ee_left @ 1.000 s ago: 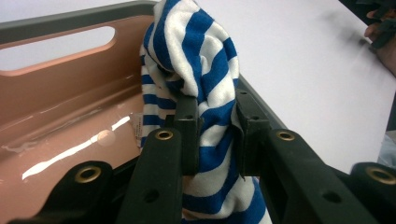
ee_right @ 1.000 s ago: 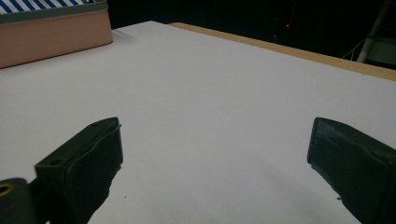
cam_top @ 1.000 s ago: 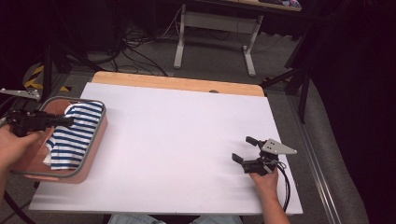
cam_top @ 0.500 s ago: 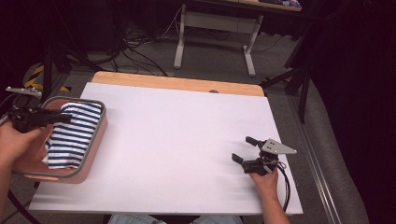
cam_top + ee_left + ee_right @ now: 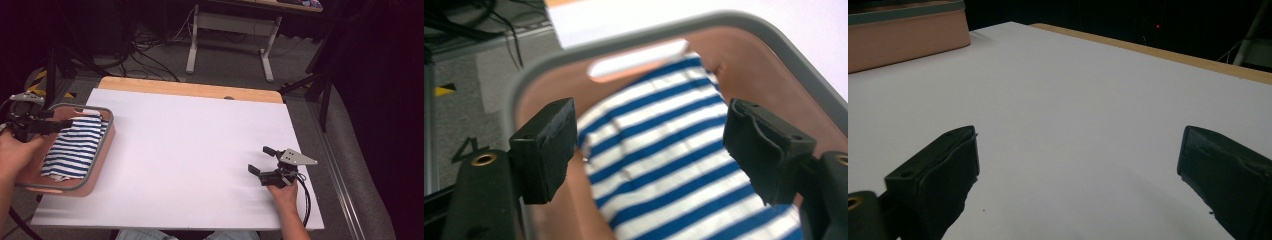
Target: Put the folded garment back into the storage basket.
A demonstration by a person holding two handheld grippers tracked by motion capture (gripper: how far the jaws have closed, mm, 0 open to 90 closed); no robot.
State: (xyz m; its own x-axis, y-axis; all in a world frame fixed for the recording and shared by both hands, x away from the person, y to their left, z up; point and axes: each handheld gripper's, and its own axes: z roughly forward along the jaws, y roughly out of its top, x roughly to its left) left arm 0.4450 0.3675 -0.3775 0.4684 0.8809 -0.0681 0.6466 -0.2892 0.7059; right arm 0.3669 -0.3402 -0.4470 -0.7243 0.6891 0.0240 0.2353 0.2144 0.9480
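Left gripper view: the left claw (image 5: pixel 644 150) has just been opening, nothing pinched, above the striped cloth (image 5: pixel 664 165) released into the basket (image 5: pixel 624 42); right claw (image 5: pixel 1073 185) gapes empty.

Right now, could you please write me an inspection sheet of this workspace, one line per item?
Surface: table under a plain white cover, wooden strip bare along the far edge.
Job's things: blue-and-white striped cloth lying inside the pink basket at the table's left edge.
Clutter: nothing seen on the white cover.
Tongs: left tongs over the cloth, jaws just opened and apart, nothing pressed; right tongs low over the cover, open, holding nothing.
Cables: black cable trailing from the right tongs; loose cables on the floor beyond.
Surroundings: grey floor, white table frame behind, dark room.
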